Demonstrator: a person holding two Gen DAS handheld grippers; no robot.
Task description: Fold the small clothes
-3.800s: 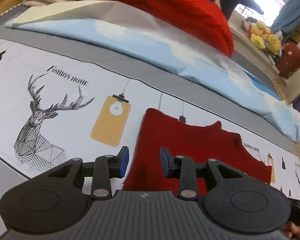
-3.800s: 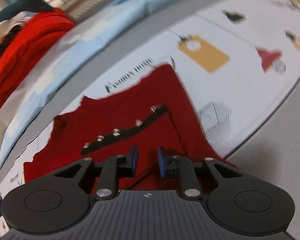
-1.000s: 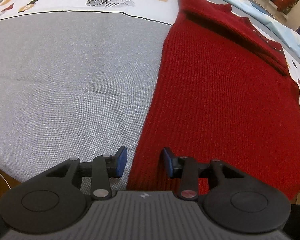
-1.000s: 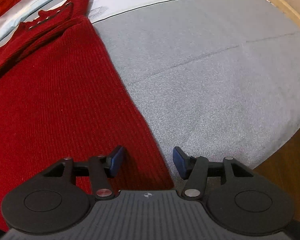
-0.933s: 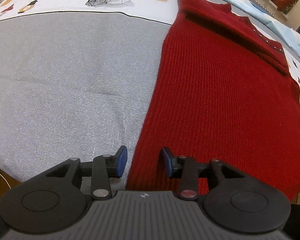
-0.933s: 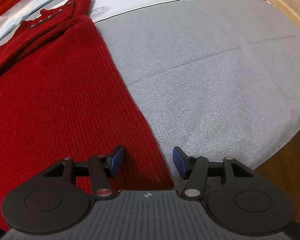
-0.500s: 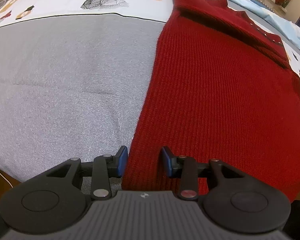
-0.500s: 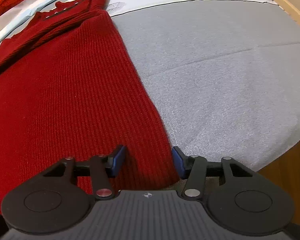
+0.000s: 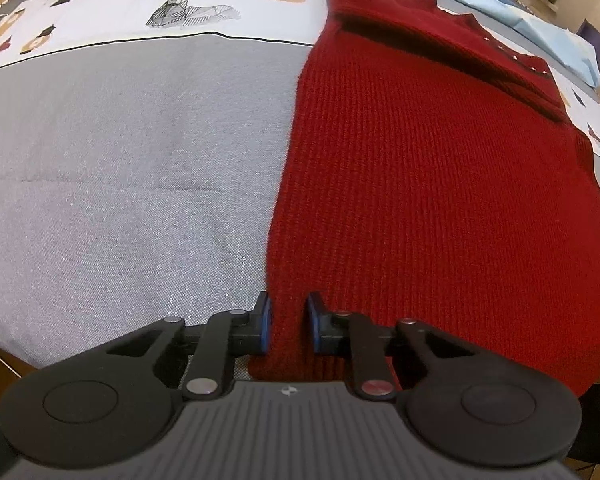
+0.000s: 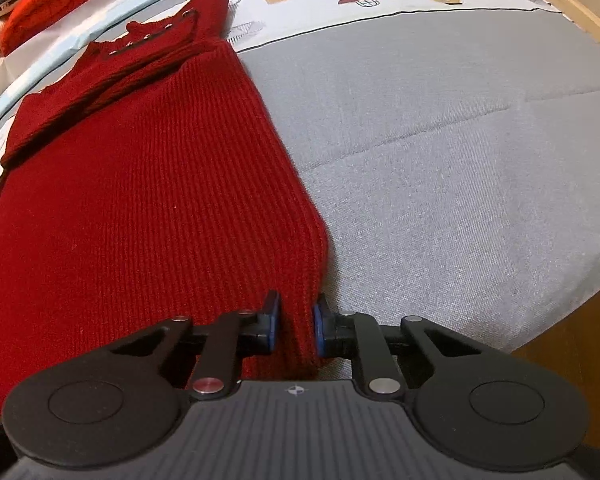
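**Both grippers biting the sweater hem, one per corner**

Left wrist view: the left gripper (image 9: pixel 286 328) sits at the near-left corner of the red knit sweater (image 9: pixel 428 184), which lies flat on the grey bedspread (image 9: pixel 120 168) with its collar end far away by the printed sheet with the deer (image 9: pixel 192 0). The jaws are closing, and the knit edge runs right up between the blue pads (image 9: pixel 264 322), so it looks like a pinch on the hem corner. The far end is already doubled over on itself, which probably explains why the grab is down at the bottom: my guess is the hem gets carried up toward the collar next

Right wrist view: same deal mirrored. The right gripper (image 10: pixel 296 328) is at the other hem corner of the sweater (image 10: pixel 148 184), jaws closing with a bunched ridge of knit squeezed between the pads (image 10: pixel 274 326). The fabric puckers up there, so the grip seems real. Bedspread (image 10: pixel 460 152) is bare to the right. Holding both corners keeps the hem straight while lifting, I reckon
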